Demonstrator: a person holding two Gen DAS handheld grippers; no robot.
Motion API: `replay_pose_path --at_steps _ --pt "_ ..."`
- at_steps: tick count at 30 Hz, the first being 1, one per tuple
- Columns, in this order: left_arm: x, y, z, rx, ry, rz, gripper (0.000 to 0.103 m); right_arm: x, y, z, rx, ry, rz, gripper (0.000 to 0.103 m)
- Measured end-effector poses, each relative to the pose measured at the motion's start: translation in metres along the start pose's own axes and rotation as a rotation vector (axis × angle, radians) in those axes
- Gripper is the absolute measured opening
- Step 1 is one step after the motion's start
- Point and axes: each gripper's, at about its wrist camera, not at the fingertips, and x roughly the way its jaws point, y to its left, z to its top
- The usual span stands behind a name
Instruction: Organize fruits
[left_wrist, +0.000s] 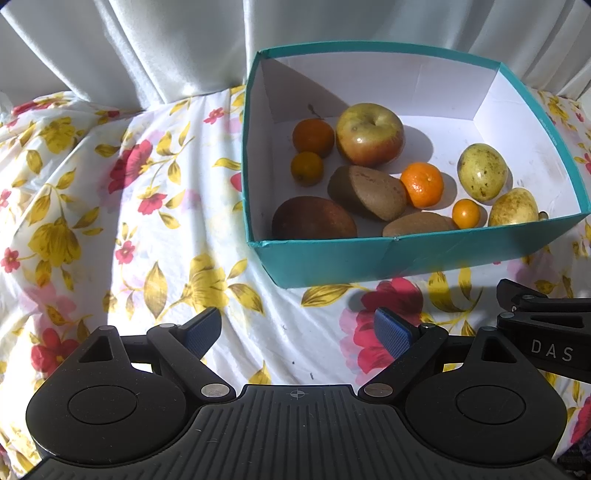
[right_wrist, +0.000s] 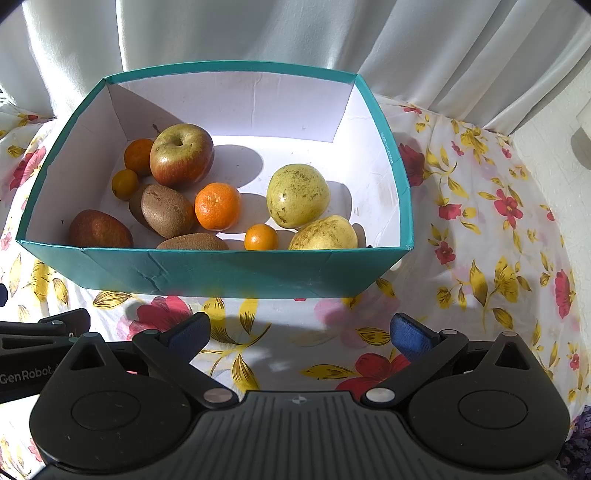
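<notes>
Because every fruit already lies loose in the teal cardboard box with white inside walls (right_wrist: 207, 269), well apart from both claws, a reach over its tall near wall could catch the rim and drag the light box across the wrinkled floral cloth on the tabletop (left_wrist: 155, 206). The round yellow-red apple (right_wrist: 181, 154), the bright orange mandarin (right_wrist: 217, 206) and the small orange kumquat-like fruit (right_wrist: 260, 237) would likely roll if nudged; the two brown kiwis (right_wrist: 166, 210) touch, so pinching one may shove the other. The left claw (left_wrist: 297, 332) and right claw (right_wrist: 299, 334) hover side by side near the box's near wall, each spread wide and empty, blue pads facing inward.
</notes>
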Motion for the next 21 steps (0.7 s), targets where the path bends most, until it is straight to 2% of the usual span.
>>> replay_pose_path --at_steps 21 --pt "-0.0009 -0.0004 -0.0016 0.026 -0.008 0.008 0.093 -0.0009 0.0020 -0.0007 0.000 -0.001 -0.009 0.103"
